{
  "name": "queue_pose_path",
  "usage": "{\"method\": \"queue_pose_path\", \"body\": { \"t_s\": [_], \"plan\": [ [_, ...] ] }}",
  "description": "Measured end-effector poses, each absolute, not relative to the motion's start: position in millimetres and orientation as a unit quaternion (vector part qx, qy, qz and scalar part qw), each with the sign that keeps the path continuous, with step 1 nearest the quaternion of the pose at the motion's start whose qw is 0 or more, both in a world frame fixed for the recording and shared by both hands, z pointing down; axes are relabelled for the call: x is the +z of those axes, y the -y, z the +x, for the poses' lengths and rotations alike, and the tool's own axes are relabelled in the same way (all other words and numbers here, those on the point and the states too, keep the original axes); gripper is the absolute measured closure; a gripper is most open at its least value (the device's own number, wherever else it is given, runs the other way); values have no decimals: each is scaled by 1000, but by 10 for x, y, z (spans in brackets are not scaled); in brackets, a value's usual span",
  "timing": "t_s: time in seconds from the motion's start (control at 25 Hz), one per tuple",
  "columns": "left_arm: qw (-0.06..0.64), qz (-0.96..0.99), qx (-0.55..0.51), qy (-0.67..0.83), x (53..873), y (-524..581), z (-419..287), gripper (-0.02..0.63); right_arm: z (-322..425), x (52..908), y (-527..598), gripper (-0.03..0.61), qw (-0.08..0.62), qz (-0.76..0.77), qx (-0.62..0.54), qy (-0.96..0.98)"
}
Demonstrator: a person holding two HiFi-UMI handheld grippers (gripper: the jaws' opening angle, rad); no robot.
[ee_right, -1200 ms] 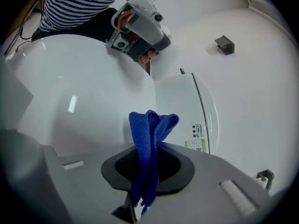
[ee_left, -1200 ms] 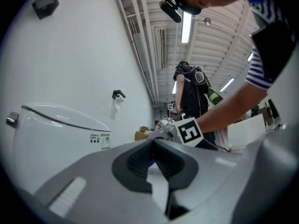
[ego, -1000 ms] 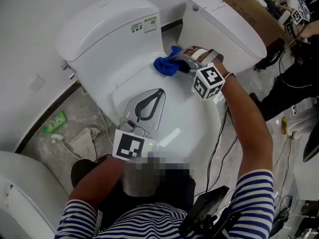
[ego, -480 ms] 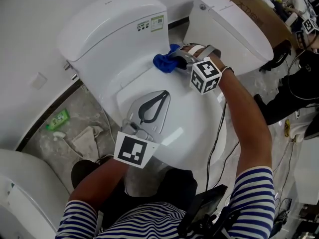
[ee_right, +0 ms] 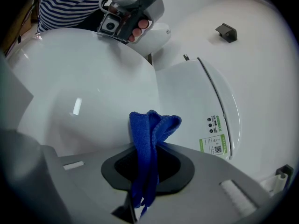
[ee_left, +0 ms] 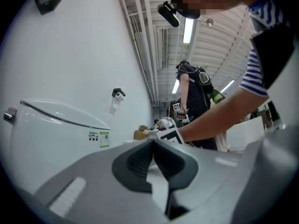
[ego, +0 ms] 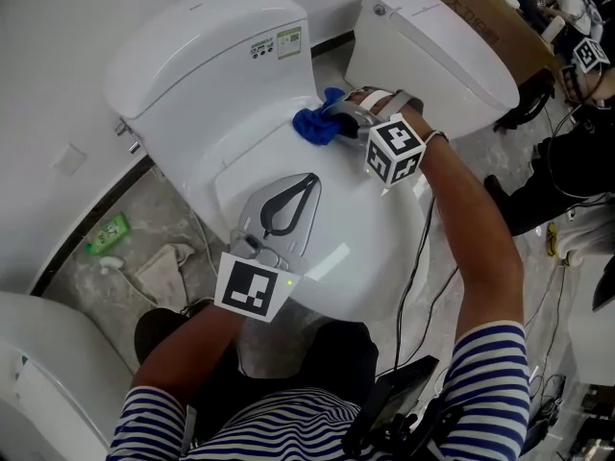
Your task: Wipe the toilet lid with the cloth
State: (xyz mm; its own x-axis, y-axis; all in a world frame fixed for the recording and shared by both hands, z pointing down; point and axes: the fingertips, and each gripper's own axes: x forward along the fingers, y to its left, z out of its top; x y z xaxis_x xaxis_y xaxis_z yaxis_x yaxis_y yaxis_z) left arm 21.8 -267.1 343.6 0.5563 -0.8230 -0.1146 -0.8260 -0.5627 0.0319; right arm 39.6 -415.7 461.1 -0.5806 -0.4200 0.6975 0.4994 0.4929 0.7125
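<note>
A white toilet with its lid (ego: 356, 248) down fills the head view. My right gripper (ego: 338, 121) is shut on a blue cloth (ego: 317, 123) at the back right of the lid, near the hinge and the tank (ego: 207, 46). In the right gripper view the blue cloth (ee_right: 150, 143) sticks up bunched between the dark pads over the white lid (ee_right: 88, 97). My left gripper (ego: 300, 182) lies low over the lid's front left, jaws shut with nothing between them. The left gripper view shows its pads (ee_left: 140, 161) touching, the tank (ee_left: 60, 129) beyond.
A second toilet tank (ego: 432, 51) stands close at the right, a cardboard box (ego: 500, 17) behind it. On the floor at the left lie a crumpled rag (ego: 163, 269) and a green packet (ego: 106, 235). Another white fixture (ego: 38, 382) sits at the lower left. Cables (ego: 423, 286) hang at the right.
The right gripper with the cloth has stayed near the lid's back right, shifting only slightly. The left gripper has kept its place.
</note>
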Motion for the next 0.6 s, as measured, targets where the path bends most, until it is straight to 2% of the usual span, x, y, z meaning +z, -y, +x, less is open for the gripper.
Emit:
{"method": "queue_pose_path", "body": {
  "t_s": [0.6],
  "plan": [
    [24, -889, 50, -455, 3415, 2486, 429, 611, 1024, 4667, 3498, 520, 467, -20, -489, 736]
  ]
}}
